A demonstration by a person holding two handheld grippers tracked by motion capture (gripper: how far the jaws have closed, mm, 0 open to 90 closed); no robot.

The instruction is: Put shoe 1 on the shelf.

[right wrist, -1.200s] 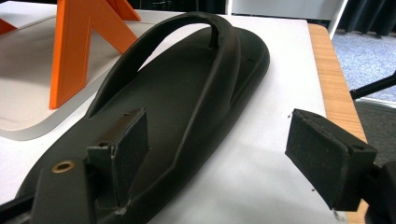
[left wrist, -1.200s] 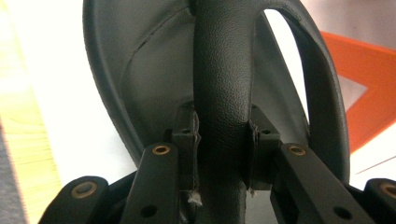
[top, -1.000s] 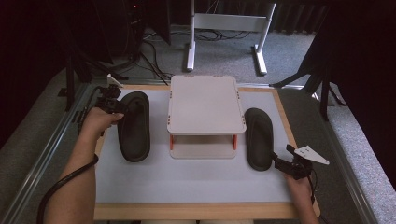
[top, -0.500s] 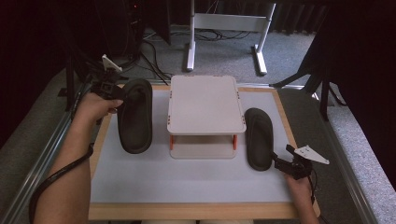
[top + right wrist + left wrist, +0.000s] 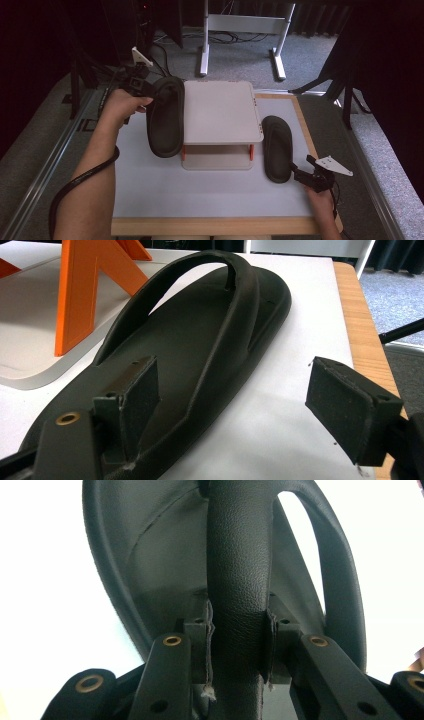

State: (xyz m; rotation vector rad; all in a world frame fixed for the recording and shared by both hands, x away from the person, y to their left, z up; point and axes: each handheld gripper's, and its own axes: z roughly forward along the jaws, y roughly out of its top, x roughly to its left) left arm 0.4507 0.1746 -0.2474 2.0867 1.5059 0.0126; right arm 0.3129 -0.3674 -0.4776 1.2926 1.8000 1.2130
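Note:
My left gripper (image 5: 148, 91) is shut on the strap (image 5: 239, 580) of a black flip-flop (image 5: 165, 117). It holds the flip-flop tilted in the air, close against the left edge of the white stand's top (image 5: 220, 110). In the left gripper view my left gripper (image 5: 239, 630) has both pads pressed on the strap's sides. A second black flip-flop (image 5: 276, 147) lies flat on the table, right of the stand. My right gripper (image 5: 306, 176) stands open just off its near end. In the right gripper view my right gripper (image 5: 232, 400) has the left pad over the flip-flop (image 5: 200, 340) and the right pad over bare table.
The white stand rests on orange legs (image 5: 82, 290) with a lower shelf (image 5: 216, 161). The white table has a wooden rim (image 5: 210, 225). Metal frames and cables (image 5: 240, 30) stand on the floor behind it. A cable (image 5: 75, 185) trails from my left gripper.
The left hand has lifted its flip-flop off the table and carried it up and toward the stand, tilting it. The right hand and its flip-flop have stayed where they were.

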